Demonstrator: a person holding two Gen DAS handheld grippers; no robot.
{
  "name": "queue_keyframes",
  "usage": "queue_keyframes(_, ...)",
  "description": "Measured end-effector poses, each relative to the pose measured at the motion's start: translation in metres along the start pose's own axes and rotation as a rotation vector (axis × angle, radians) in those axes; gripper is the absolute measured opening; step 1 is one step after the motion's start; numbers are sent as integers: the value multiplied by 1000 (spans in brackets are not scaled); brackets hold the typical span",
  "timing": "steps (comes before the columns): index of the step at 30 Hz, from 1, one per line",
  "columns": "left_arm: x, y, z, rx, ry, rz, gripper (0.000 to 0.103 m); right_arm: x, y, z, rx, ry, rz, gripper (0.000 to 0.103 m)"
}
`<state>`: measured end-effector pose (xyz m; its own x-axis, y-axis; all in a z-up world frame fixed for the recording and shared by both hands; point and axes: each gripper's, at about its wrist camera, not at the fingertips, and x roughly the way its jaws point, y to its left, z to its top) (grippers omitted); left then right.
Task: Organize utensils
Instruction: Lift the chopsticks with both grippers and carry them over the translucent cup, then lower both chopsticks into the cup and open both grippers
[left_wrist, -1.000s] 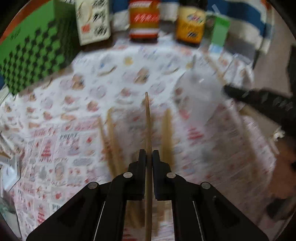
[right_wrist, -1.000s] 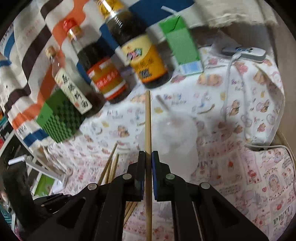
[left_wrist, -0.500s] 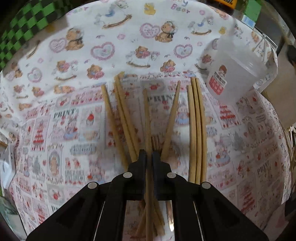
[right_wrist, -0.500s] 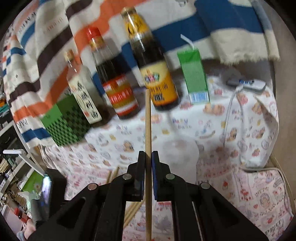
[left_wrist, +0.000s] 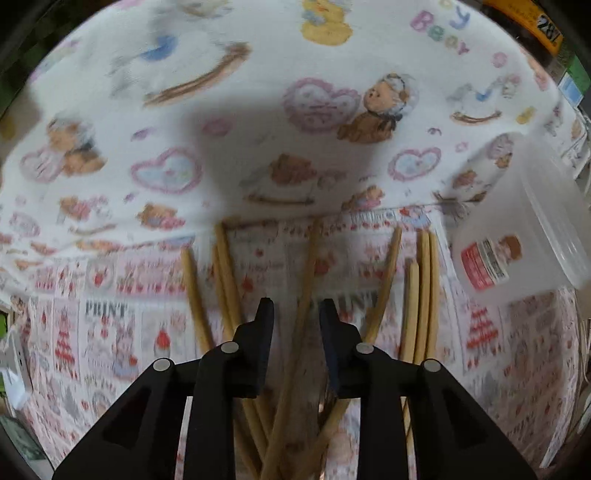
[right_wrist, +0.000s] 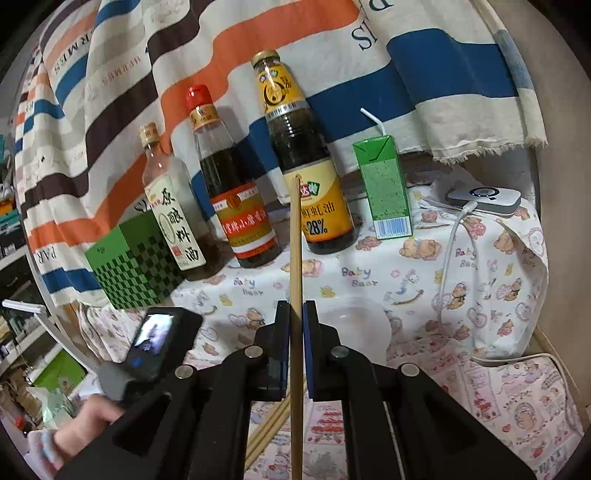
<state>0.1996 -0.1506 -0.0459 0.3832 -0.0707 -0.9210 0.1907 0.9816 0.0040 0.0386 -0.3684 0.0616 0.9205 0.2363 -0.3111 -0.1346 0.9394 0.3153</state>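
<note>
Our left gripper (left_wrist: 296, 308), clamped a moment ago, is opening over its chopstick (left_wrist: 308, 288) among the scattered chopsticks (left_wrist: 424, 291); our right gripper (right_wrist: 293, 310) keeps another chopstick (right_wrist: 295, 266) pinched; both await the cup (left_wrist: 532, 221).

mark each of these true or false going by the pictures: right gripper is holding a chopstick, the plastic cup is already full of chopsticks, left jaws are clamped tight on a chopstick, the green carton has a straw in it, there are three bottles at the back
1. The right gripper holds a chopstick. True.
2. The plastic cup is full of chopsticks. False: no chopstick shows in it; they lie in a loose pile on the cloth.
3. The left gripper is clamped tight on a chopstick. False: its jaws are opening, with a chopstick loose between them.
4. The green carton has a straw in it. True.
5. Three bottles stand at the back. True.
</note>
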Motion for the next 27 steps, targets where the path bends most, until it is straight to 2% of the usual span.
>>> queue_keyframes(3,1,0,8,-19,-1,-13,6,-2,-2,1,17,-11,26,7)
queue_keyframes(5,-5,-2,10,-12,-15,-54,5,-5,-1,1,14,-22,37,7)
queue_keyframes(7,-23,-11,12,0,-81,-66,5,-8,0,2,11,-36,37,7)
queue_keyframes(10,-76,-20,6,37,-215,-122,5,-11,0,7,10,-68,57,7)
queue_keyframes(14,-164,-23,-1,46,-480,-209,5,-3,3,29,-8,-117,35,7)
queue_keyframes(16,-202,-20,-3,29,-622,-271,5,3,3,44,-3,-173,20,7)
queue_keyframes(17,-216,-20,-2,16,-699,-298,5,7,2,49,8,-203,-1,7)
queue_keyframes(20,-227,-25,11,-10,-839,-338,5,18,-3,56,28,-289,-66,7)
queue_keyframes(23,-221,-25,25,-41,-885,-401,5,34,-7,49,0,-363,-167,7)
queue_keyframes(27,-203,-32,38,-39,-880,-492,5,47,-13,45,-21,-433,-242,7)
